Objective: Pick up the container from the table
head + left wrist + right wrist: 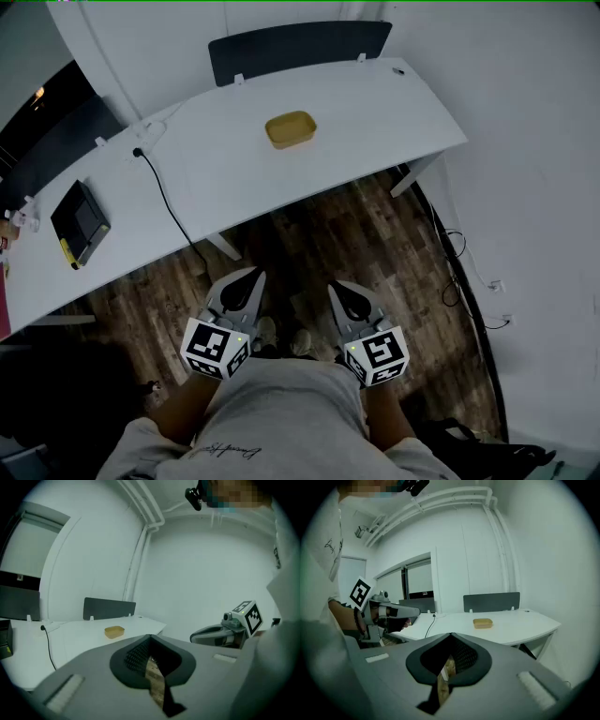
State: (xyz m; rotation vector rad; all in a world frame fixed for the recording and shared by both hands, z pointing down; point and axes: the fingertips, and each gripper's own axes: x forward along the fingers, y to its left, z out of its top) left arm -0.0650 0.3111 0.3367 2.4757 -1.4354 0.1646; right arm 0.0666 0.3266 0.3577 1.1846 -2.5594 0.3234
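Note:
A shallow yellow container [290, 129] sits alone on the white table [394, 117], toward its far side; it also shows small and distant in the left gripper view [114, 631] and the right gripper view [483, 623]. Both grippers hang close to my body over the wooden floor, well short of the table. My left gripper [248, 277] is shut with nothing in it, its jaws meeting at a point [150, 638]. My right gripper [339, 289] is likewise shut and empty [451, 637]. Each gripper sees the other beside it: the right gripper [220, 633], the left gripper [393, 612].
A black device with a yellow edge [80, 223] lies at the table's left end. A black cable [167, 199] runs across the table and over its front edge. A dark panel [300, 45] stands behind the table. Loose cables [454, 253] lie on the floor by the right wall.

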